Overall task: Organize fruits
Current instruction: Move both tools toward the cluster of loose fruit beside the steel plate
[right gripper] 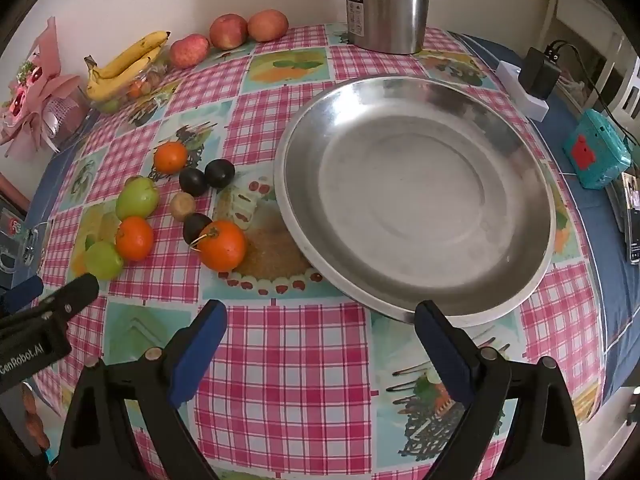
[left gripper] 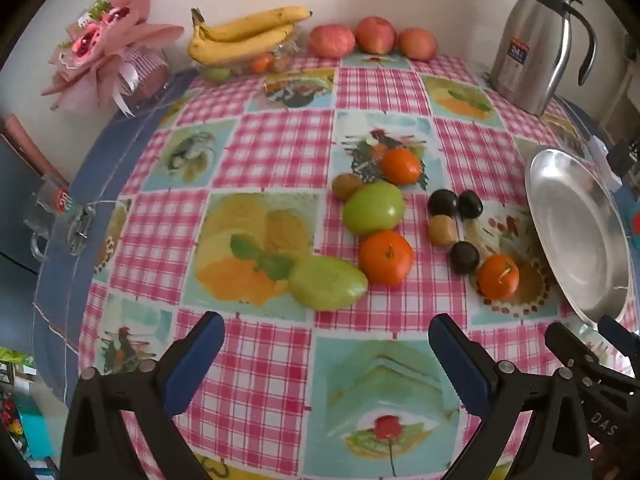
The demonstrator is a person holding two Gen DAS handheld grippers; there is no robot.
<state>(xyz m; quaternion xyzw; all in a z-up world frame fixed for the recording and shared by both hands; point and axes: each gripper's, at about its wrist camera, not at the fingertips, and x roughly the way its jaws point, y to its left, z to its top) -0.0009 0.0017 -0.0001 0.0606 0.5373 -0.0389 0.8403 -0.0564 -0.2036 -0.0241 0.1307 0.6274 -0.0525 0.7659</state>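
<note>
In the left wrist view, the left gripper (left gripper: 326,338) hangs over the checked tablecloth (left gripper: 280,152) with its blue-padded fingers (left gripper: 198,356) spread wide and nothing between them; the pads touch no fruit. Just beyond the fingertips lies a green fruit (left gripper: 328,283), and behind it an orange (left gripper: 385,257), a second green fruit (left gripper: 374,207), another orange (left gripper: 401,165), two brown kiwis (left gripper: 346,186) and three dark plums (left gripper: 443,202), all loose on the cloth. A third orange (left gripper: 499,277) sits just beside the steel plate (left gripper: 576,232) at the right edge. Bananas (left gripper: 244,36) and three apples (left gripper: 375,35) rest along the far wall, near a steel jug (left gripper: 536,44). In the right wrist view, the right gripper (right gripper: 320,318) is likewise wide apart and empty, its right fingertip (right gripper: 430,320) over the near rim of the steel plate (right gripper: 416,200), which holds no fruit. The fruit cluster lies to the left of the plate, the nearest orange (right gripper: 222,245) close to its rim, and the left gripper's finger (right gripper: 76,288) shows at the left edge.
</note>
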